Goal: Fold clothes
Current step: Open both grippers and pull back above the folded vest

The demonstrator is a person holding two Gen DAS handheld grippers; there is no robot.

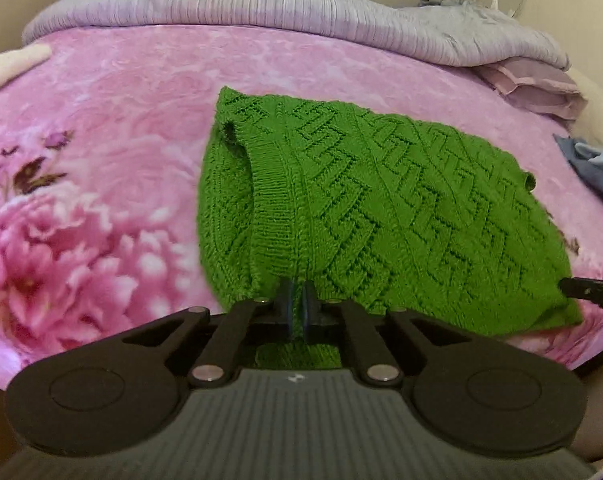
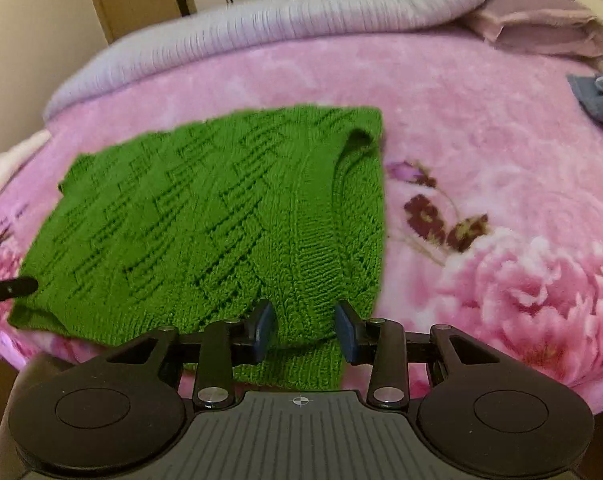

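A green knitted sweater lies spread on the pink floral blanket of a bed, its near edge hanging toward me over the bedside. My left gripper has its pads drawn narrow on a ribbed strip of that near edge. My right gripper stands with its jaws wide, the ribbed knit lying between them but not pinched.

By my reading, a fold along the near edge is in hand, though whether the right side is about to take hold or has just let go, I cannot settle from here. To do it well, I judge both grips should sit at matching depth on the hem, so the edge travels level and the loose knit does not stretch or sag between them.

Much is out of reach of the lenses. The sleeves are not clearly visible; they may be tucked under. The sweater's part below the bedside is cut off by the gripper bodies. A grey quilt lies rolled along the far side, and a blue-grey cloth at the far right runs out of frame.
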